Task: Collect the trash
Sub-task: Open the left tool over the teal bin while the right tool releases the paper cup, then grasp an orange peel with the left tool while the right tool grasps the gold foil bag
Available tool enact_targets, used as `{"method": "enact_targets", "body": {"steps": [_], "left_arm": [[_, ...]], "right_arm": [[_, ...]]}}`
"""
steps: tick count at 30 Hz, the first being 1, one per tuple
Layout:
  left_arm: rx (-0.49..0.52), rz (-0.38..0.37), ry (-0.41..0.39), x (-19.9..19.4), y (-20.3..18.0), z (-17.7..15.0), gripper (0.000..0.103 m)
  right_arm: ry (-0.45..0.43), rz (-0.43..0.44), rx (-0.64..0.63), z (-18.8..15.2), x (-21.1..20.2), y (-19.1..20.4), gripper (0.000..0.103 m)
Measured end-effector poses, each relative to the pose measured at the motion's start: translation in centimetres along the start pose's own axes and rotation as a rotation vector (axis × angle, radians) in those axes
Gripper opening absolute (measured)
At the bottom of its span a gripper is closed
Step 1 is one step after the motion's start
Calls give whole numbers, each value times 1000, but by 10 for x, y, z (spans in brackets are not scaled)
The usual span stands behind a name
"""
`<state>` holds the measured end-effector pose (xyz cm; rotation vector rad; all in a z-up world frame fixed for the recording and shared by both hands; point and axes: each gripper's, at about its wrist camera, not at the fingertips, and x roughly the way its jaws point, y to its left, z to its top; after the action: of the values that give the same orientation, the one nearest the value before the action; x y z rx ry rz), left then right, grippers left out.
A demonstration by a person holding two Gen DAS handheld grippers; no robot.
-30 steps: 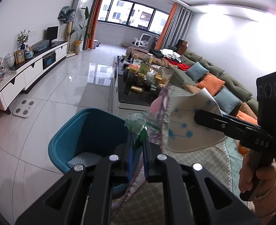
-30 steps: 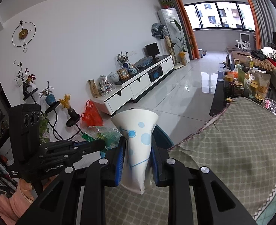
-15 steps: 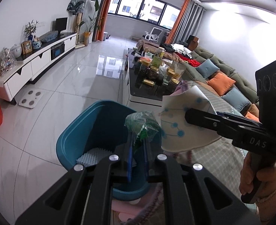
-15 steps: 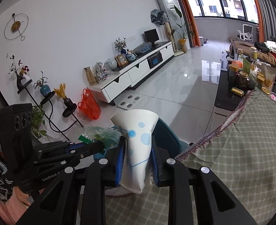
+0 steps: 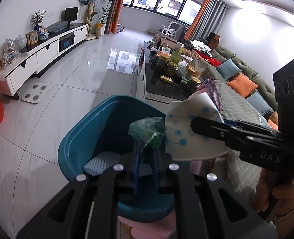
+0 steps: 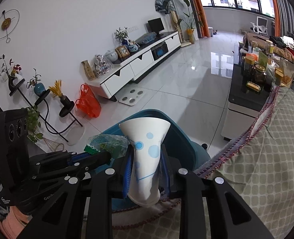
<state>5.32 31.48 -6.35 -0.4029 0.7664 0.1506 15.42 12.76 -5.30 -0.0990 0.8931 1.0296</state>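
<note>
Over teal bin: L jaws opening round green wrapper, R jaws squash dotted cup.

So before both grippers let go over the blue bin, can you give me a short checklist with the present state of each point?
1. Left gripper pinches green wrapper, jaws starting to open: ok.
2. Right gripper squeezes paper cup: ok.
3. Wrapper over blue bin opening: ok.
4. Cup fully over bin: cannot tell.
5. Bin has room inside: ok.
6. Tablecloth fringe clear of bin rim: cannot tell.
</note>
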Motion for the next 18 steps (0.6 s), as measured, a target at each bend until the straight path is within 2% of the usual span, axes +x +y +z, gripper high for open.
{"method": "enact_targets", "body": {"steps": [2,4,6,14,16,18], "left_arm": [[0,1,3,2,2,1,15],[-4,-1,11,6,3,2,21],[-16,4,15,9,6,4,35],[-48,17,3,11,12,3,37],[-32,14,-19,4,8,2,40],[-5,10,-50,-6,-1,0,47]], "right_arm": [[2,-2,1,2,3,0,27],[4,-7,2,3,4,1,34],[-2,-10,6,3,3,1,40],[-49,11,34,3,-18,-8,45],[-72,24,39,0,-30,-9,50],[-95,30,34,-4,-43,-10,51]]}}
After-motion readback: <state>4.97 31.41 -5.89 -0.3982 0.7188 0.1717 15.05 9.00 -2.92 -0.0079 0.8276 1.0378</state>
